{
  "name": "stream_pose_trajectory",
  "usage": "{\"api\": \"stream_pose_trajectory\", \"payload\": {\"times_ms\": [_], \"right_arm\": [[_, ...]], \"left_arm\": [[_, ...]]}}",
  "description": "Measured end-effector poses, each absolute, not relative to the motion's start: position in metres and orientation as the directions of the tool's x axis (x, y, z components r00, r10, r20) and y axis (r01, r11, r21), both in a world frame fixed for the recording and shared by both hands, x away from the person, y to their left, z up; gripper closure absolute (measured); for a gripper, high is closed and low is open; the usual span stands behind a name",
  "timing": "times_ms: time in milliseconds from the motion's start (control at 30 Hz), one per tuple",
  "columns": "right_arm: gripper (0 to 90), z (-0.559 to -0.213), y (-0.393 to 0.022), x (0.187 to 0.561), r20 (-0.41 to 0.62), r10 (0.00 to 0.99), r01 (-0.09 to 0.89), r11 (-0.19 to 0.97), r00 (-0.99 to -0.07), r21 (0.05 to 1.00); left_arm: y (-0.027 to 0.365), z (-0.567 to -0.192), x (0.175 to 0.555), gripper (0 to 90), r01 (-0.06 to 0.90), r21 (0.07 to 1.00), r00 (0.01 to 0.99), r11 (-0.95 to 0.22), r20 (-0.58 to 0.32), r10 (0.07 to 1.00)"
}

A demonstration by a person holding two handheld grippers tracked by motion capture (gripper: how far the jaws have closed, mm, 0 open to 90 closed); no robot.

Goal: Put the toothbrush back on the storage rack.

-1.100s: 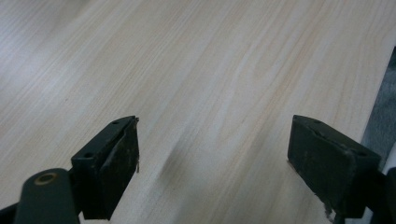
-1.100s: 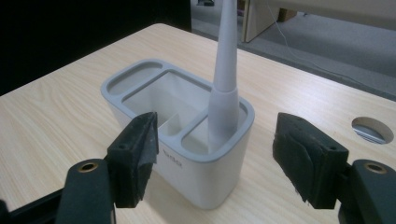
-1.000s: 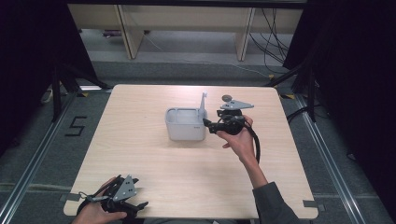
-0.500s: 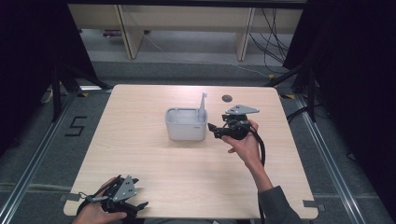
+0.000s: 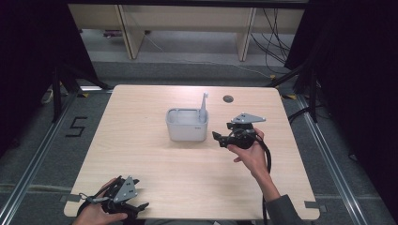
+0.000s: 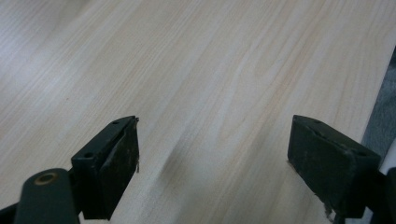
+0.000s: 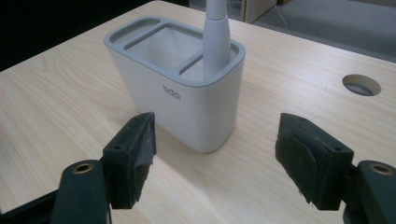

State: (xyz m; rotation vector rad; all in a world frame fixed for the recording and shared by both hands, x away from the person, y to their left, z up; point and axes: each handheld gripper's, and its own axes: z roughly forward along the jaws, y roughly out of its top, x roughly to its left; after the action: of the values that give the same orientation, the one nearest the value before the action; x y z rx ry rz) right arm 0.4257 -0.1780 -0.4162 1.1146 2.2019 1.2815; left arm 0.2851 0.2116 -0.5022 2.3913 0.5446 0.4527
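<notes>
right gripper view: logo on holder (image 7: 175, 95) front, unreadable from high view
wand (image 7: 216, 35): upright, long axis vertical, holder's 3 o'clock slot
right gripper (image 5: 218, 137): jaws released
left gripper (image 5: 136, 206): jaws released, over desk (image 5: 141, 140)

High view overhead, far; right gripper view close on holder (image 7: 175, 88), shared with high
</notes>
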Motion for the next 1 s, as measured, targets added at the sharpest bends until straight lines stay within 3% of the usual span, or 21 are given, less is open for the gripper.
{"api": "stream_pose_trajectory", "payload": {"times_ms": [800,1000], "right_arm": [[29.2,-0.443,-0.190,0.394,0.117,0.773,0.500,0.279,-0.624,0.820],[28.3,-0.452,-0.195,0.386,0.133,0.772,0.520,0.280,-0.622,0.807]], "left_arm": [[0.216,-0.500,0.283,16.3,0.285,0.630,0.859,-0.722,0.166,0.483],[0.215,-0.501,0.283,16.4,0.274,0.638,0.845,-0.720,0.199,0.497]]}}
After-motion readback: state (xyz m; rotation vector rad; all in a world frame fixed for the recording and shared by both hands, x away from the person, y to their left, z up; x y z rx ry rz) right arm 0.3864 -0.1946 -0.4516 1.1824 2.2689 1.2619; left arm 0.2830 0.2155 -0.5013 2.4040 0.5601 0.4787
